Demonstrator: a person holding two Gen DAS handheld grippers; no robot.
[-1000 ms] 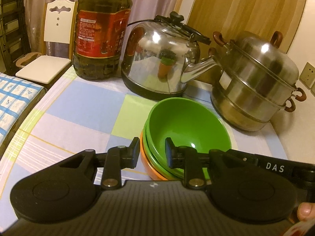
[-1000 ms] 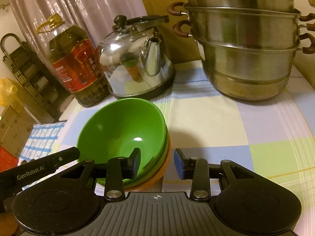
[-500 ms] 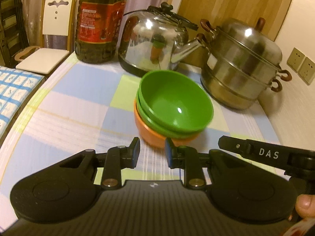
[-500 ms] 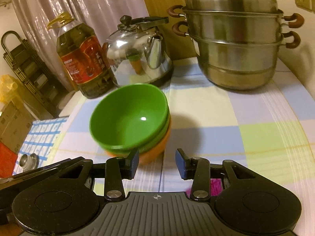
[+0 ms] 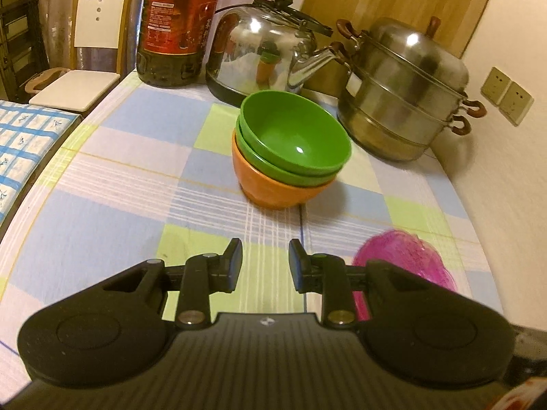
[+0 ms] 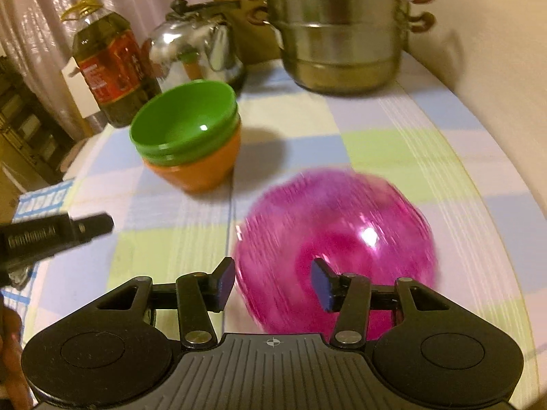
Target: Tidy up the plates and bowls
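Note:
Two green bowls (image 5: pixel 294 140) sit nested in an orange bowl (image 5: pixel 273 191) in the middle of the checked tablecloth (image 5: pixel 112 205). The stack (image 6: pixel 186 130) also shows at the left of the right wrist view. A translucent pink bowl (image 6: pixel 338 235), blurred, lies just under my right gripper (image 6: pixel 273 285). Its jaws are opening, the bowl's near rim shows through the gap, and the pads press on nothing. My left gripper (image 5: pixel 265 263) hangs short of the stack, jaws opening slightly with nothing between them. The pink bowl (image 5: pixel 407 256) lies to its right.
At the back stand an oil bottle (image 5: pixel 177 24), a steel kettle (image 5: pixel 263 54) and a stacked steel steamer (image 5: pixel 407 89). The wall with sockets (image 5: pixel 506 99) borders the table on the right. A white chair (image 5: pixel 89 51) stands beyond the left edge. The left gripper's body (image 6: pixel 51 239) juts in from the left.
Both grippers have drawn back from the bowl stack, which now looks smaller and farther. The pink bowl has come into view under the right gripper, whose jaws have widened.

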